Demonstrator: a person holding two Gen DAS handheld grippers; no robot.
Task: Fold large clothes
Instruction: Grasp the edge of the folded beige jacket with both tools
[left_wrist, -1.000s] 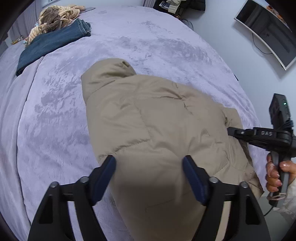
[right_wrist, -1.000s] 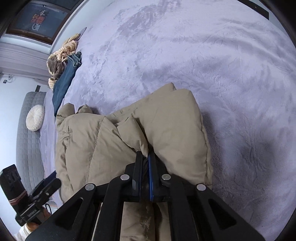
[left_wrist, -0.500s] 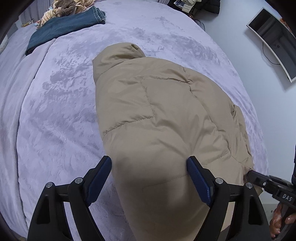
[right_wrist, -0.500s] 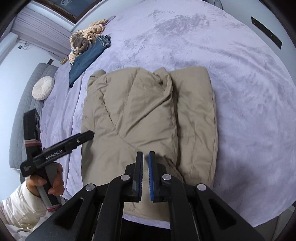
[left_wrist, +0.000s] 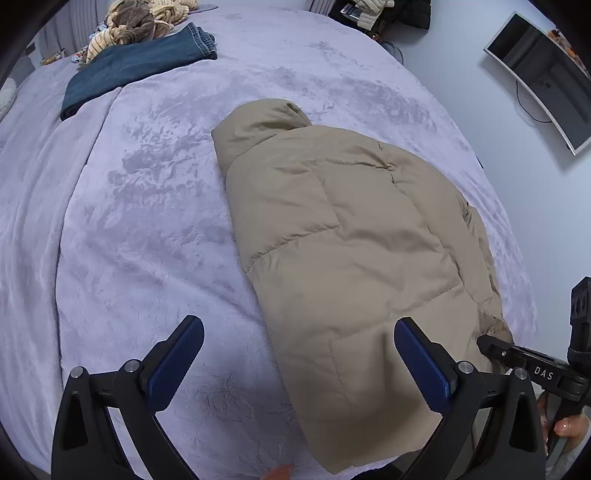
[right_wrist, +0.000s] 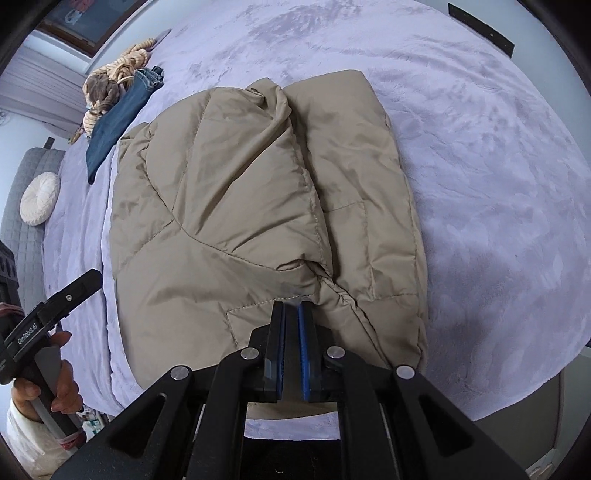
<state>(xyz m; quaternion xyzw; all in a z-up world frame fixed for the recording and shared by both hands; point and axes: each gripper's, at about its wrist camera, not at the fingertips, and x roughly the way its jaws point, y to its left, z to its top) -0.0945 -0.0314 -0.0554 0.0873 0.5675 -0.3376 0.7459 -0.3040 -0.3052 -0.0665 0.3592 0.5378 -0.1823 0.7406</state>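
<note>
A tan puffer jacket (left_wrist: 354, 251) lies folded lengthwise on the lilac bed, hood at the far end; it also shows in the right wrist view (right_wrist: 236, 206). My left gripper (left_wrist: 299, 354) is open and empty, hovering over the jacket's near left edge. My right gripper (right_wrist: 291, 314) has its jaws nearly closed with a thin gap, just above the jacket's near hem; nothing is visibly pinched between them. The right gripper also shows in the left wrist view (left_wrist: 491, 343) at the jacket's right corner. The left gripper shows in the right wrist view (right_wrist: 85, 284).
Folded blue jeans (left_wrist: 136, 66) and a tan striped knitted bundle (left_wrist: 140, 26) lie at the bed's far left corner. A round white cushion (right_wrist: 38, 197) sits on a grey sofa. A monitor (left_wrist: 543, 70) hangs on the right wall. The bed's near edge (right_wrist: 295, 428) is close.
The right gripper let go of the jacket's fold a second ago and pulled back to the near hem. The left gripper shifted left, so the jacket now lies to its right.
</note>
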